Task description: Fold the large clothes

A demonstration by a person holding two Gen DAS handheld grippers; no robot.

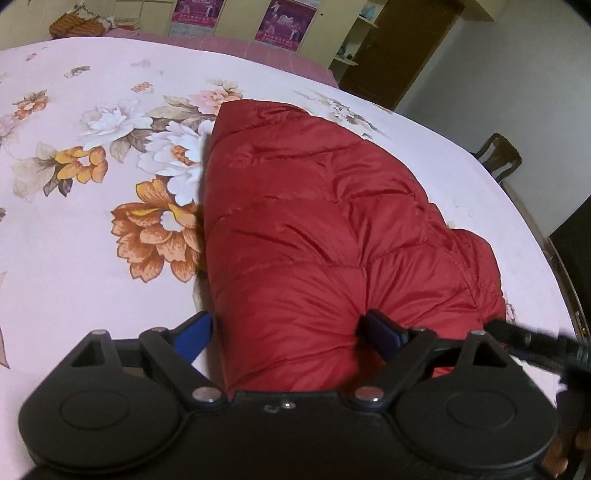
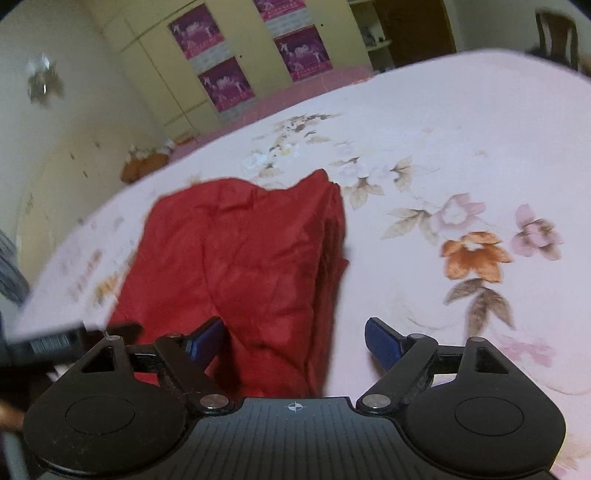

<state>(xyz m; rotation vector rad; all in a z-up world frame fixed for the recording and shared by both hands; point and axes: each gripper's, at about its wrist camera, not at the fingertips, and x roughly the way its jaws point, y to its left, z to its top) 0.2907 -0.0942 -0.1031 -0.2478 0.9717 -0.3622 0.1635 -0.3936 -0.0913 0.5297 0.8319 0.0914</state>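
A red quilted puffer jacket [image 1: 314, 221] lies folded into a thick bundle on the floral bed sheet [image 1: 74, 240]. My left gripper [image 1: 290, 332] stands open at the bundle's near end. Puffy fabric bulges between its blue fingers [image 1: 384, 332], which reach about the jacket's width. In the right wrist view the same jacket [image 2: 240, 251] shows stacked layers along its right edge. My right gripper [image 2: 295, 341] is open over that edge, its left finger above the red fabric and its right finger above the bare sheet [image 2: 443, 147]. Neither gripper holds anything.
The bed's edge curves along the right, with a dark wooden chair [image 1: 498, 158] beyond it. Cupboards with purple posters [image 2: 225, 85] line the far wall. An orange bundle [image 1: 77, 26] sits past the bed's far side. A black part of the other gripper [image 1: 535, 343] juts in.
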